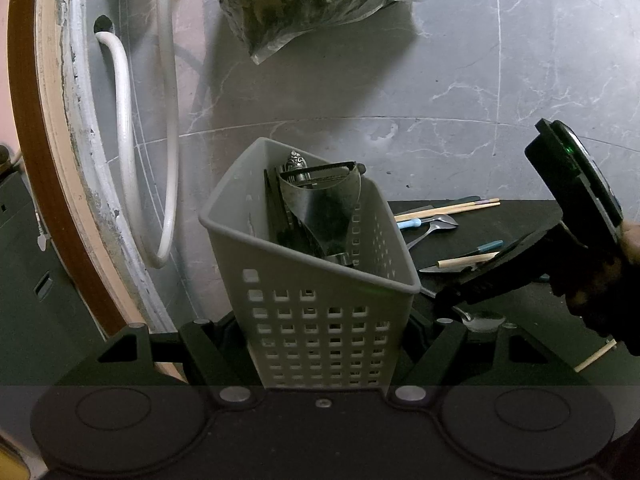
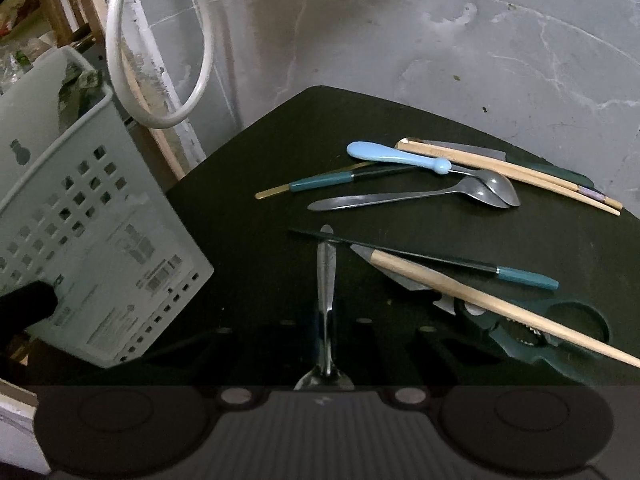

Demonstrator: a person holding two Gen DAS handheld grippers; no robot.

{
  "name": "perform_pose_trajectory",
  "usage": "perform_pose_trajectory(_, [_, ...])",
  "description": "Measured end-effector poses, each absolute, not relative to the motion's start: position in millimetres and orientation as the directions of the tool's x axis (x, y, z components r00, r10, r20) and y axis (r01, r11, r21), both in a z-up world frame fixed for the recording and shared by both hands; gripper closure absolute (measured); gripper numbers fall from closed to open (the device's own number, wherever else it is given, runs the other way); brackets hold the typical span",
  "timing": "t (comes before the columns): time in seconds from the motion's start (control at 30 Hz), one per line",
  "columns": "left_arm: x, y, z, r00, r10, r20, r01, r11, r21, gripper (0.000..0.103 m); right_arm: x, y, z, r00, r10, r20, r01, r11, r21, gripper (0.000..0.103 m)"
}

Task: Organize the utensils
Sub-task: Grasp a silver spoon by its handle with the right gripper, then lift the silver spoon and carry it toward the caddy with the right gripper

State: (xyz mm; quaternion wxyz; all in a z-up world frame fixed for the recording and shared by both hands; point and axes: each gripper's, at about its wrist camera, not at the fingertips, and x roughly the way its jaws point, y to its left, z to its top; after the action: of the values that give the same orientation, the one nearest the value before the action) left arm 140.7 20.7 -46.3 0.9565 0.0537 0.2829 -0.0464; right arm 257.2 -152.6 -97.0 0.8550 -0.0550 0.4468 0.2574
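A steel spoon (image 2: 326, 304) lies on the dark mat (image 2: 248, 216), handle clamped in the closed right claw (image 2: 325, 332). Left of the mat, a tilted grey perforated basket (image 1: 320, 312) holding dark utensils is gripped by the left claw (image 1: 320, 344). Farther up the mat lie two spoons (image 2: 460, 192), chopsticks (image 2: 520, 172) and scissors (image 2: 532, 328).

We see bare desk (image 2: 248, 240) between basket (image 2: 80, 240) and spoons (image 2: 420, 196), scissors (image 2: 540, 328) and chopsticks (image 2: 500, 304) crowding the right.
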Motion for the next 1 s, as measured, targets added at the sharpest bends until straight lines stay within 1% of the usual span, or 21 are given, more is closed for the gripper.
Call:
perform_pose_trajectory(0.4, [141,20,-46,0.836,-0.057,-0.545,0.118,0.990,0.077,0.026,250,-162,-99,0.448,0.421,-0.789,-0.500,0.849,0.169,0.097])
perform_pose_trajectory(0.7, [141,19,-46,0.836,-0.057,-0.545,0.117,0.990,0.076,0.026,240,-162,-97,0.453,0.438,-0.777,-0.535,0.830,0.156,0.097])
perform_pose_trajectory(0.83, [141,20,-47,0.836,-0.057,-0.545,0.117,0.990,0.077,0.026,234,-167,-91,0.477,0.463,-0.748,-0.537,0.827,0.169,0.097])
perform_pose_trajectory(0.93, [141,20,-47,0.836,-0.056,-0.545,0.117,0.990,0.077,0.026,229,-175,-85,0.506,0.489,-0.711,-0.527,0.827,0.194,0.102])
perform_pose_trajectory(1.0, [141,19,-47,0.837,-0.056,-0.545,0.117,0.990,0.077,0.026,226,-181,-81,0.531,0.512,-0.675,-0.525,0.824,0.212,0.102])
